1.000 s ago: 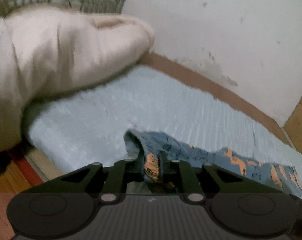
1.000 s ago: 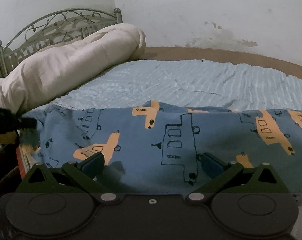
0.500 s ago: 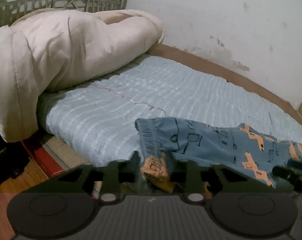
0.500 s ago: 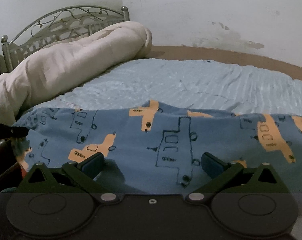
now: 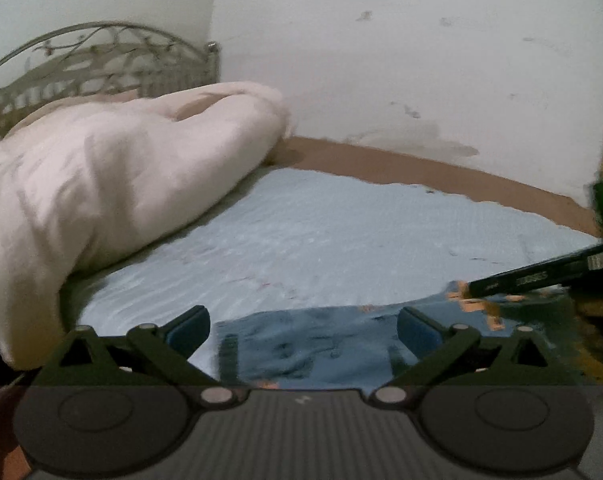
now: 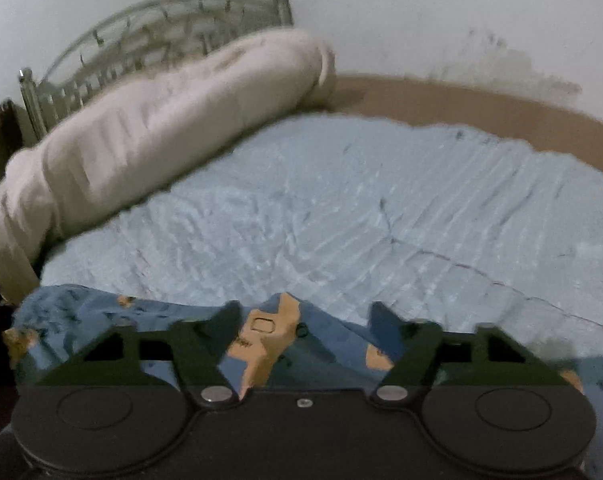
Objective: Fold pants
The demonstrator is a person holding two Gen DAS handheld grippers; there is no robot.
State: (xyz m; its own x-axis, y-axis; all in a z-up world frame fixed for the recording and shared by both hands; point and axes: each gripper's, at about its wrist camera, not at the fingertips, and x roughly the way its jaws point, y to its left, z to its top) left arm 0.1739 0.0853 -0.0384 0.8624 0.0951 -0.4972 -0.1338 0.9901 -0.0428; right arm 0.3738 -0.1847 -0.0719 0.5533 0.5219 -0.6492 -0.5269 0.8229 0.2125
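Observation:
The blue pants (image 5: 301, 344) with orange and dark prints lie along the near edge of the bed. My left gripper (image 5: 303, 328) hovers just over one end of them. Its jaws are opening and stand wide, with the cloth flat below and no pad touching it. In the right wrist view a raised ridge of the pants (image 6: 269, 332) stands between the fingers of my right gripper (image 6: 307, 318). Those jaws are closing, and gaps still show beside the pads. The right gripper's body (image 5: 541, 276) enters the left wrist view from the right, low over the pants.
A light blue ribbed sheet (image 6: 341, 220) covers the bed. A rolled cream duvet (image 5: 101, 184) lies at the head of the bed in front of a metal headboard (image 6: 161, 36). A brown mattress border (image 5: 421, 164) runs along the white wall.
My left gripper let go of the bunched pants end and opened wide, pulling back a little. My right gripper slid sideways along the pants and narrowed its jaws around a raised fold.

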